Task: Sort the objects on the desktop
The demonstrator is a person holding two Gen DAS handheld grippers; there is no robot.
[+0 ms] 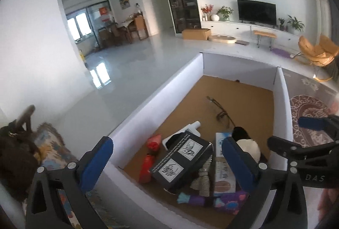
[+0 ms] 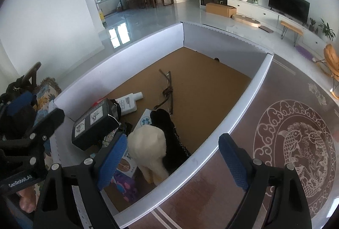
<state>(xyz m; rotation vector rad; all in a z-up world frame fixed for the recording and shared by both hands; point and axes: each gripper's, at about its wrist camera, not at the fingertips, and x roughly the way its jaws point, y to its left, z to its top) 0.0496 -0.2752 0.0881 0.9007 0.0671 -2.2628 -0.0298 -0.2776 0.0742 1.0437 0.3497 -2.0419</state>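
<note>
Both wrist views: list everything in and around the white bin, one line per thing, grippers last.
white bin: one, white walls, brown floor, on the table
black box: one, black with white labels, near end of bin, atop the pile
white bottle: one, white, lying on bin floor beyond the black box
plush toy: one, cream and black, near right wall
glasses: one, dark frame, mid-floor
red packet: one, red, by left wall
purple item: one, purple, near corner
table: one, brown, fish motif, right of bin
left gripper: one, black, blue pads, open above the pile
right gripper: one, black, blue pads, open
</note>
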